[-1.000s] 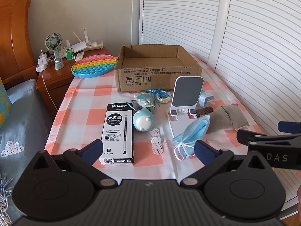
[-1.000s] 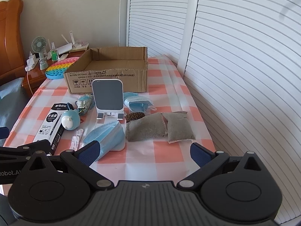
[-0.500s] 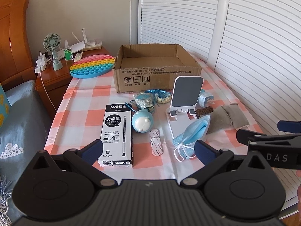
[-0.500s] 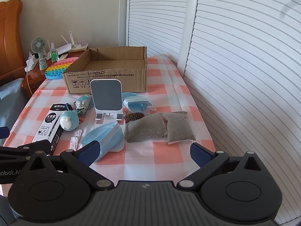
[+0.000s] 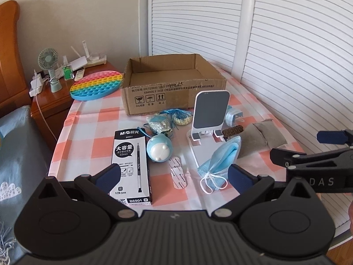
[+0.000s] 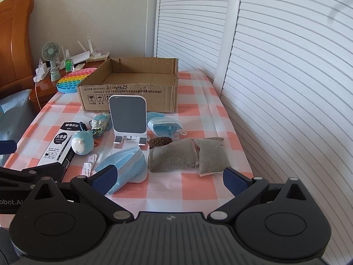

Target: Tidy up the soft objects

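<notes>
An open, empty cardboard box [image 5: 174, 92] [image 6: 130, 97] stands at the back of the checked table. In front of it lie soft things: a folded blue face mask [image 5: 220, 159] [image 6: 125, 163], more blue masks [image 6: 163, 123], two grey fabric pouches [image 6: 174, 156] [image 6: 210, 154], a round blue plush [image 5: 159, 148] [image 6: 81, 144] and a small patterned pouch [image 5: 159, 124]. My left gripper [image 5: 174, 175] is open and empty near the table's front edge. My right gripper [image 6: 168, 182] is open and empty, in front of the grey pouches.
A white phone stand [image 5: 209, 119] [image 6: 129, 121] stands mid-table. A black-and-white pen box [image 5: 130, 163] lies at the left. A rainbow pop-it pad [image 5: 96, 85] lies back left. A wooden nightstand [image 5: 50, 92] holds a small fan. White shutter doors line the right side.
Both views have shifted slightly; the table objects sit a little lower and closer in frame. Nothing on the table has moved and both grippers stay open.
</notes>
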A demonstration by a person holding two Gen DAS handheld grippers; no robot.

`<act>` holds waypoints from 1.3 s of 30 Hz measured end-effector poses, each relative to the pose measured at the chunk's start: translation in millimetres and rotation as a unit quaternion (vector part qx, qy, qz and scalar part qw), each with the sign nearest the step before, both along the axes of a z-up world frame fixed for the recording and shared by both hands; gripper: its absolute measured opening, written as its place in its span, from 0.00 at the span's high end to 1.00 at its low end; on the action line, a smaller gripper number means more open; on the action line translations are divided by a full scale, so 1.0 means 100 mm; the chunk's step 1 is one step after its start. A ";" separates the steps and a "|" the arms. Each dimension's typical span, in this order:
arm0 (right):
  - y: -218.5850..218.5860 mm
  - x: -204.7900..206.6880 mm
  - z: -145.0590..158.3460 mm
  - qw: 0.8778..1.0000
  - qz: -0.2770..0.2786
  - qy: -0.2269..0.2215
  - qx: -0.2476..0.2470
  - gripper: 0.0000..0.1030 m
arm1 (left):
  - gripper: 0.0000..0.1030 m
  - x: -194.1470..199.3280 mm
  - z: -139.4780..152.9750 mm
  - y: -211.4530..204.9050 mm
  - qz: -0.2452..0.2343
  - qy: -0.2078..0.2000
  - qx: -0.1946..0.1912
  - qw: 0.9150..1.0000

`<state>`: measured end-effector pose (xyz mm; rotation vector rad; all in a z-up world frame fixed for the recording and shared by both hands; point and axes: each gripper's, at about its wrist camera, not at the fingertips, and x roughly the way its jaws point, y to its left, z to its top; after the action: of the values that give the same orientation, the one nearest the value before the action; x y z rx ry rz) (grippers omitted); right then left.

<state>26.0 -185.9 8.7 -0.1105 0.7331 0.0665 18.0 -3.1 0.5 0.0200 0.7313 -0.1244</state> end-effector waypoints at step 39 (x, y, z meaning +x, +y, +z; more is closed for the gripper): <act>-0.17 0.27 -0.54 0.983 0.176 -0.011 0.051 0.00 | 0.01 0.18 -0.62 0.16 -0.095 0.035 0.019 0.995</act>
<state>52.9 -202.8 -45.2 -0.1423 0.6799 0.4388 36.0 12.6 -62.0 0.1213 0.8015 -0.2941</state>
